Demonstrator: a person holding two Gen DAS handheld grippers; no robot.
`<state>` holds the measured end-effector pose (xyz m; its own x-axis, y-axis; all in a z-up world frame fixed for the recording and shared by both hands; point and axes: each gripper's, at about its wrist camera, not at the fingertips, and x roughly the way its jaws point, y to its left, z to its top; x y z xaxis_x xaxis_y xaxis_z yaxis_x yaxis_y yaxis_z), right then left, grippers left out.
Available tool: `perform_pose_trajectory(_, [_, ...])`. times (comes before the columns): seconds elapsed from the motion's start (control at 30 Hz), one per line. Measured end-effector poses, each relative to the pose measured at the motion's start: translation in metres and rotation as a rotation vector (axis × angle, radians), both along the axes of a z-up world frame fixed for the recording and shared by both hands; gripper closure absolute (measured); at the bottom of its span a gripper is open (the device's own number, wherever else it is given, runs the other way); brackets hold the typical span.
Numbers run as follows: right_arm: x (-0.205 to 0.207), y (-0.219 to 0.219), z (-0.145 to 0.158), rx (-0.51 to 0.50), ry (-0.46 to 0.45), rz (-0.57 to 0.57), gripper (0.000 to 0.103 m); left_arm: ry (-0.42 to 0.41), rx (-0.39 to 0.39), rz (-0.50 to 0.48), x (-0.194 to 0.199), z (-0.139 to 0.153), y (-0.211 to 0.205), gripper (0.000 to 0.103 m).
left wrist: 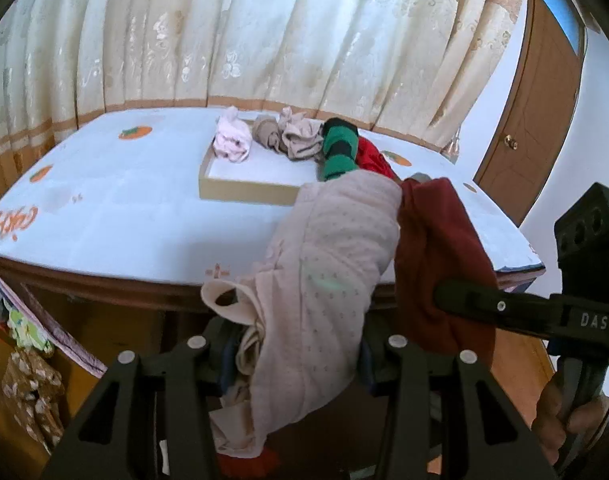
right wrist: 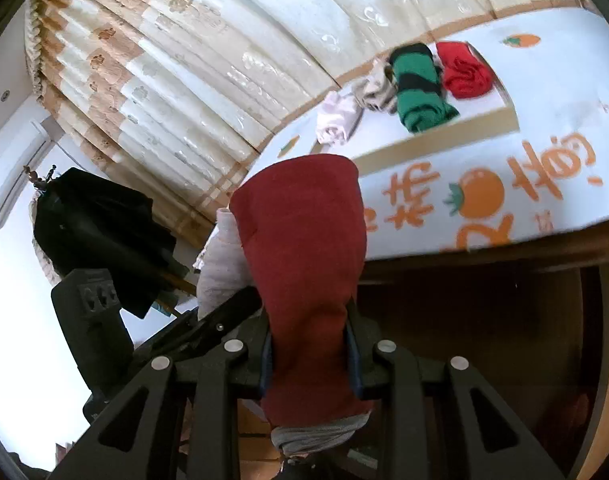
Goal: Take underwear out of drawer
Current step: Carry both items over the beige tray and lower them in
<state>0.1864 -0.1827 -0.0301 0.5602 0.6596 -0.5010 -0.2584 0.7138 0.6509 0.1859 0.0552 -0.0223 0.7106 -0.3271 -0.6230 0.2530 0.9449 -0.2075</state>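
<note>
Pink dotted underwear (left wrist: 324, 280) clamped between the jaws of the left gripper (left wrist: 292, 360), jaws part-closed on the bunched cloth; long axis runs forward along the fingers. Dark red underwear (right wrist: 304, 260) pinched likewise, narrower, in the right gripper (right wrist: 308, 364). Both garments touch side by side. Cardboard tray (left wrist: 244, 192) on the bed lies ahead and beyond both grippers; left looks slightly nearer.

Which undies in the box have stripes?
The green-and-black striped underwear, lying between the beige pair and the plain red pair. The others have no stripes.
</note>
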Motion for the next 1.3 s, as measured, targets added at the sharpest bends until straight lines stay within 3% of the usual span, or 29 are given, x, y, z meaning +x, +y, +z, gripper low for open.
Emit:
perform_pose_trajectory(0.3, [0.020,0.001,0.028,-0.001,-0.072,-0.014,0.072,-0.082,0.065,0.009,0.025,0.022,-0.014,0.058])
perform_pose_trajectory(0.97, [0.083,0.002,0.069,-0.014,-0.165,-0.091,0.072,-0.166,0.135,0.029,0.092,0.050,-0.035,0.058])
perform_pose_trajectory(1.3, [0.129,0.005,0.075,-0.012,-0.171,-0.134,0.072,-0.179,0.113,0.064,0.132,0.063,-0.040,0.058])
